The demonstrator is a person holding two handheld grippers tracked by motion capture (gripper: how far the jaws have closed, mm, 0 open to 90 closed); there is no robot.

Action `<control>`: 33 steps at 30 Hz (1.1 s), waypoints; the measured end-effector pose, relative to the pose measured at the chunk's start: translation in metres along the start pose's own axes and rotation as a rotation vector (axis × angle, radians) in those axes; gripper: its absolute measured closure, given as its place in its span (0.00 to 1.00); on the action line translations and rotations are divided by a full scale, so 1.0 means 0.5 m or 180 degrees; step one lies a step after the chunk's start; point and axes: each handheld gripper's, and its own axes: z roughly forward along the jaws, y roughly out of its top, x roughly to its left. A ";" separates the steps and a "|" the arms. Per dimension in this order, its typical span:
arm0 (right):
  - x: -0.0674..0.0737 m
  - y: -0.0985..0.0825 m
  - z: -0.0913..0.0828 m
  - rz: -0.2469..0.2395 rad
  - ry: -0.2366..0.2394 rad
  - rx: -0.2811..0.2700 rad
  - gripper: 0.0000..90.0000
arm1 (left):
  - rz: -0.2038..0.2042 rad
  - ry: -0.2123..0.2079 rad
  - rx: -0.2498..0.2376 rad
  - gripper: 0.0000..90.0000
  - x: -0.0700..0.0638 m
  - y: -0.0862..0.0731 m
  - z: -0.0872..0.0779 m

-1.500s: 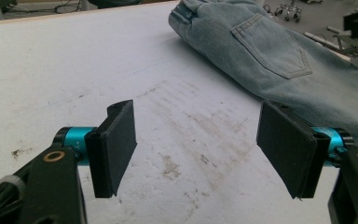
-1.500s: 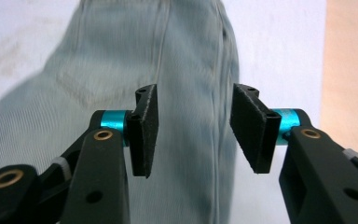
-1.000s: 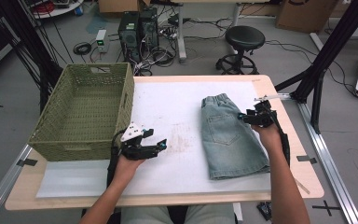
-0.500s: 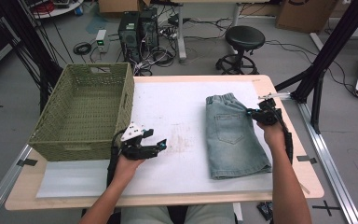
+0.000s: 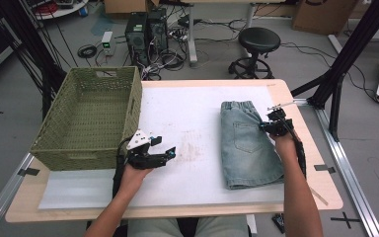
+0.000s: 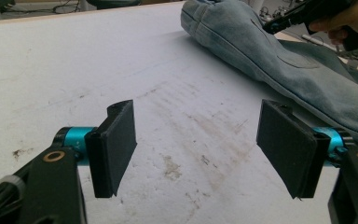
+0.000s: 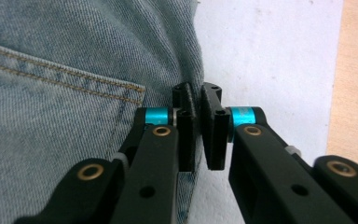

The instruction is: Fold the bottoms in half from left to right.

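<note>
right gripper (image 7: 198,126) just closed, pinching denim shorts (image 5: 246,143) at side edge; pinched fold hidden between pads | left gripper (image 5: 164,154) released, jaws wide over bare bench (image 5: 187,113) | shorts flat, right of basket (image 5: 89,118)

Open mat (image 5: 197,113) between my grippers; basket (image 5: 91,118) wall hard on my left, shorts (image 5: 246,143) right.

Lab or robotics test room: bare grey floor, black metal frame legs (image 5: 343,59) around wooden table (image 5: 296,96), computer towers (image 5: 145,30) with tangled cables (image 5: 170,57), stool (image 5: 258,42), cardboard boxes (image 5: 316,15) along wall
</note>
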 end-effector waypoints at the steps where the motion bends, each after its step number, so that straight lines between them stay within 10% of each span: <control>1: -0.001 0.001 -0.003 0.0029 0.0032 -0.0003 0.88 | -0.0012 0.0006 -0.0010 0.32 0.000 0.000 -0.001; 13: 0.064 0.072 -0.070 -0.0053 0.0405 -0.0681 0.44 | -0.0006 0.0002 -0.0027 0.32 -0.001 0.001 0.000; 21: 0.142 0.124 0.017 -0.0087 0.0290 -0.0295 0.37 | 0.0001 -0.0014 -0.0047 0.32 -0.003 0.003 -0.003; 26: 0.146 0.113 0.079 0.0012 0.0167 -0.0131 0.37 | 0.0009 -0.0017 -0.0054 0.32 -0.003 0.003 -0.008; 33: 0.152 0.113 0.082 -0.0106 0.0164 -0.0025 0.34 | 0.0008 -0.0012 -0.0063 0.32 -0.004 0.004 -0.011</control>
